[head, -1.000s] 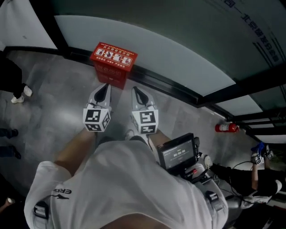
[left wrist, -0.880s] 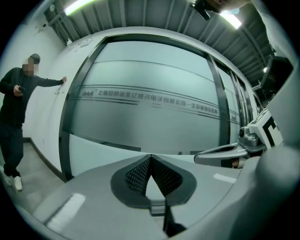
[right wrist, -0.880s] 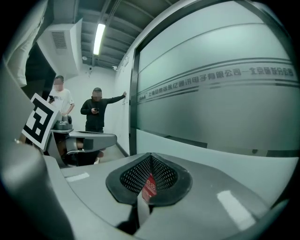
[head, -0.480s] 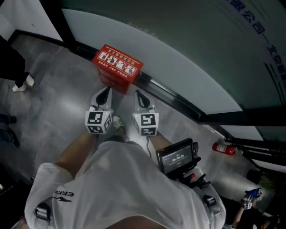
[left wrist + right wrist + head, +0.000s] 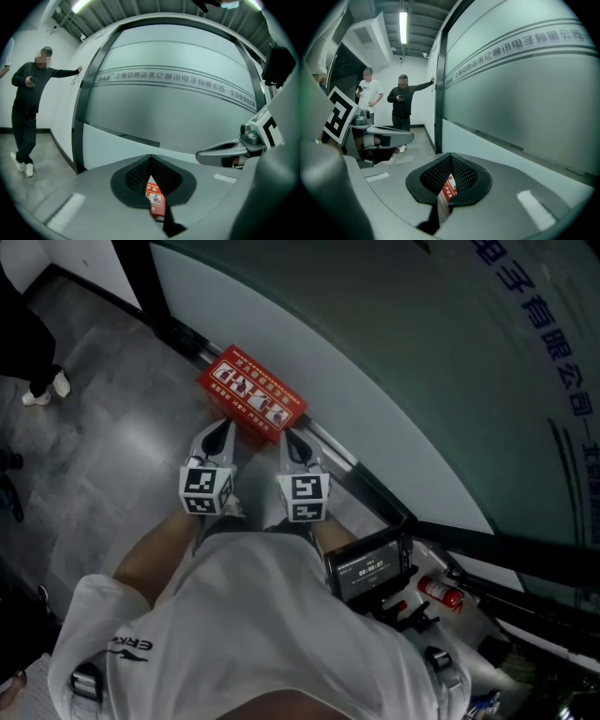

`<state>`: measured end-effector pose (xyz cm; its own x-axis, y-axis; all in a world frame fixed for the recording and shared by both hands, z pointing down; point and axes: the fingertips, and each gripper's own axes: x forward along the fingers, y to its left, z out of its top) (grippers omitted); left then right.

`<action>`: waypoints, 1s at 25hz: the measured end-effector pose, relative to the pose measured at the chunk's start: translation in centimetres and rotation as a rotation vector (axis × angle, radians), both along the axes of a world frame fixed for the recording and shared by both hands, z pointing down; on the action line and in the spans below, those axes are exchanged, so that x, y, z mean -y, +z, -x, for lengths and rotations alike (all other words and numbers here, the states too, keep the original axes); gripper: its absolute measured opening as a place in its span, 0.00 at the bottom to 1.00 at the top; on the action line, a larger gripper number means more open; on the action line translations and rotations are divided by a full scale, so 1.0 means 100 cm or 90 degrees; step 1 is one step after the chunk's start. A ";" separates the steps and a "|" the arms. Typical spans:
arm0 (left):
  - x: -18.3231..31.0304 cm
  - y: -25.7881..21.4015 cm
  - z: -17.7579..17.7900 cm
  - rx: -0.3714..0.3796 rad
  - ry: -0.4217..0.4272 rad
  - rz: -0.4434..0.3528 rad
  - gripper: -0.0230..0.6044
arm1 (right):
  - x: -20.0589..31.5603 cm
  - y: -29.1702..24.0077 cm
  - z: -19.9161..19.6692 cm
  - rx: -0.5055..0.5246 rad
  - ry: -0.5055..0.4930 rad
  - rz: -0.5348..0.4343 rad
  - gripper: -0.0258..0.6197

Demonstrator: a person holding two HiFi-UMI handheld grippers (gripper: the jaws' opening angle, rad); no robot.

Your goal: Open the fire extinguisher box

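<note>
The red fire extinguisher box [image 5: 251, 393] stands on the grey floor against the foot of a frosted glass wall, its lid with white pictures facing up and closed. My left gripper [image 5: 217, 431] hovers just short of the box's near edge, jaws shut with nothing in them. My right gripper [image 5: 292, 441] is beside it, over the box's right end, also shut and empty. In the left gripper view the left gripper [image 5: 150, 158] has its tips together, and the box [image 5: 155, 200] shows below through the gap. The right gripper [image 5: 451, 157] likewise frames the box [image 5: 449, 187].
The frosted glass wall [image 5: 394, 362] with a black frame [image 5: 361, 479] runs diagonally behind the box. A red fire extinguisher [image 5: 441, 592] lies on the floor at the right. A screen device [image 5: 368, 565] hangs on my chest. Two people [image 5: 401, 103] stand down the corridor by the wall.
The view has swung so the box sits closer to both grippers; their tips now reach its near edge. Both grippers stayed shut. The loose extinguisher slid lower in the frame.
</note>
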<state>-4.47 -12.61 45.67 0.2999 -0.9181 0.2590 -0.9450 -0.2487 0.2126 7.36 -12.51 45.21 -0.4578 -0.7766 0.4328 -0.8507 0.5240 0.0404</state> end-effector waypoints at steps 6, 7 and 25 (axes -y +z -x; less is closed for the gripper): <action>0.022 0.022 0.007 0.018 -0.092 0.022 0.04 | 0.043 0.023 0.008 -0.018 -0.096 0.006 0.06; 0.024 0.027 0.006 0.023 -0.111 0.027 0.04 | 0.049 0.028 0.008 -0.019 -0.117 0.008 0.06; 0.000 0.142 -0.026 0.046 -0.354 0.159 0.04 | 0.066 0.155 -0.012 -0.131 -0.405 0.022 0.06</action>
